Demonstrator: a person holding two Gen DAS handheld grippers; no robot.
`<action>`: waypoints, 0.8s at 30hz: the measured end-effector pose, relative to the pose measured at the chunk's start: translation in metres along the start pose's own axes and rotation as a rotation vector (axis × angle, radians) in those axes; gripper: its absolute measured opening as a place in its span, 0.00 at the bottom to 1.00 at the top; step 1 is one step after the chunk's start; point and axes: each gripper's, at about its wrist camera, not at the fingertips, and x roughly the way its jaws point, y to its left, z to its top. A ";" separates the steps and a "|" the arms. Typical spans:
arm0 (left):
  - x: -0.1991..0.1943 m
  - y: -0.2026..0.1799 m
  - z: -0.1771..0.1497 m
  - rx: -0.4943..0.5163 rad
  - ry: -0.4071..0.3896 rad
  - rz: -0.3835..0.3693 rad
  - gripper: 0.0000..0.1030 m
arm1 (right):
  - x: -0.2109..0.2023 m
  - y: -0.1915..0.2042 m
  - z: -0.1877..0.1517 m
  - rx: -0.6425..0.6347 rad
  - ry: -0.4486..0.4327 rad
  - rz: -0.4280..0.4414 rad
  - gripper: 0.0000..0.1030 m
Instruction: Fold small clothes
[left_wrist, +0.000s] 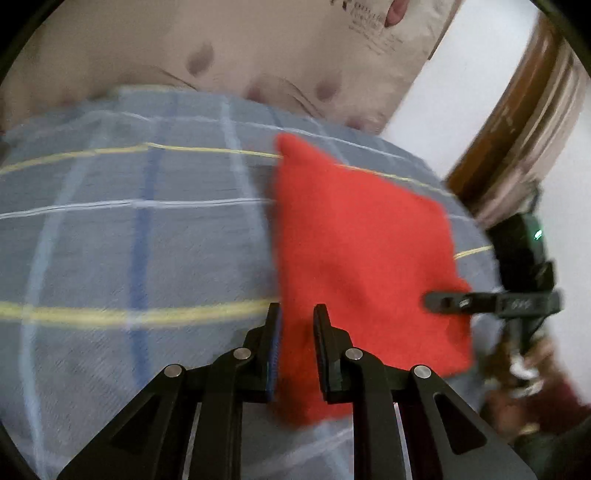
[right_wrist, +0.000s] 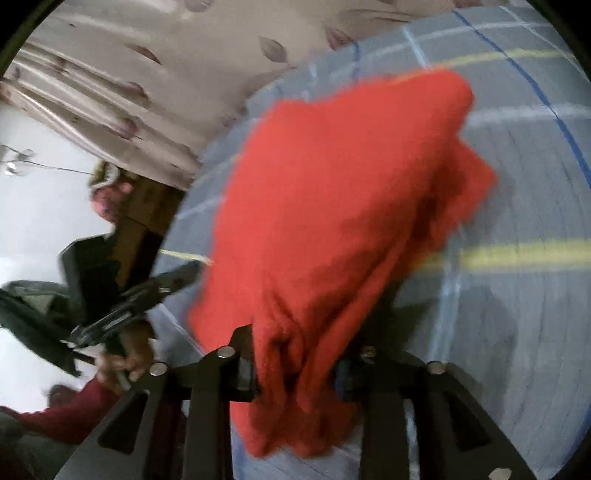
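1. The red cloth (left_wrist: 362, 251) lay on the grey-blue checked bedcover (left_wrist: 129, 229), towards that cover's edge nearest the pale floor. It showed as a plain red piece with no print visible.

2. Your left gripper (left_wrist: 297, 314) stood at the near edge of the red cloth. Its jaws were narrow, with a strip of red fabric running up between them. Blur spoiled the left wrist view, so whether the pads actually pressed on the fabric cannot be told; it appeared likely.

3. Your right gripper (right_wrist: 295, 354) had its jaws closed on a bunched fold of the red cloth. In the right wrist view the fabric was gathered thickly between the two fingers and spilled below them, with the rest of the piece draped forward over the bedcover.

4. In the left wrist view, a finger of your right gripper reached in from the right side and overlapped the cloth's right edge. In the right wrist view, your left gripper appeared at the left, just beside the cloth's left edge.

5. Your hand (right_wrist: 125, 362) and a dark red sleeve (right_wrist: 70, 417) were visible behind the left gripper in the right wrist view.

6. A beige fabric with a dark leaf pattern (left_wrist: 229, 51) lay beyond the far edge of the bedcover. Brown wooden furniture (left_wrist: 509, 122) stood beside the bed.
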 end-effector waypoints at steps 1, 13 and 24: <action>-0.011 0.000 -0.006 0.003 -0.038 0.042 0.20 | -0.009 -0.005 -0.006 0.018 -0.021 -0.004 0.33; -0.086 -0.069 0.009 0.164 -0.484 0.168 1.00 | -0.089 0.121 -0.069 -0.351 -0.577 -0.577 1.00; -0.105 -0.126 0.009 0.281 -0.590 0.171 1.00 | -0.099 0.159 -0.091 -0.421 -0.709 -0.659 1.00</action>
